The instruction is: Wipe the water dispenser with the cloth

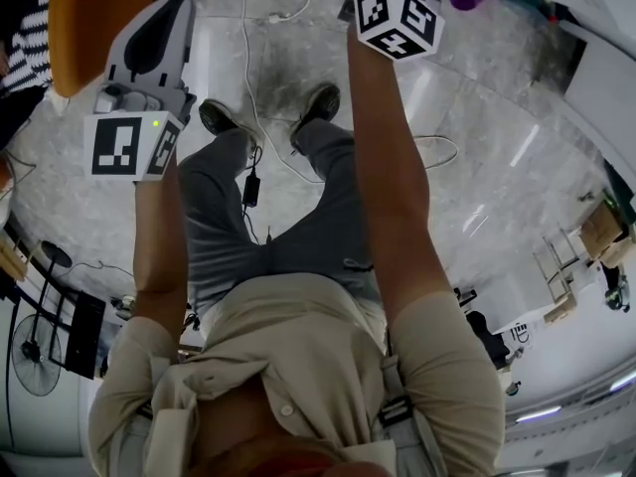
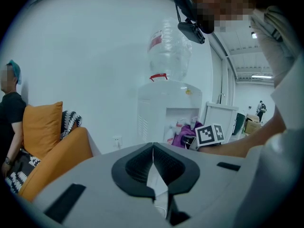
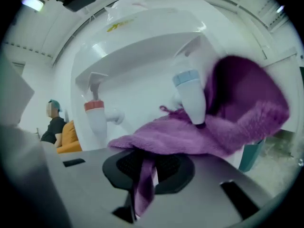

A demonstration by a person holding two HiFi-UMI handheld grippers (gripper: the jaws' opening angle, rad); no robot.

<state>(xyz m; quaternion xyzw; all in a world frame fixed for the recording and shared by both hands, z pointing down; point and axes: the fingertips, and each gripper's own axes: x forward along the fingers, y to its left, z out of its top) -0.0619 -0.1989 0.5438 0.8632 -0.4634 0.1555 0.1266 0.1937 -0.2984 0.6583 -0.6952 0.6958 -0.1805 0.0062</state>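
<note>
Two items: left claw pressed together, empty; right claw pinching purple cloth, draped against blue tap of dispenser.

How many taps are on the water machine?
2. A red-topped tap on the left of the water dispenser, a blue-topped tap on the right, against the purple cloth. The cloth might hide more.

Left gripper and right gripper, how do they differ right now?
The left gripper has its fingers together on nothing, while the right gripper has its fingers shut on the purple cloth. The left gripper stands back from the water dispenser, with the whole machine and its bottle ahead; the right gripper is up in the tap recess, the purple cloth against the blue tap. Both are shut.
</note>
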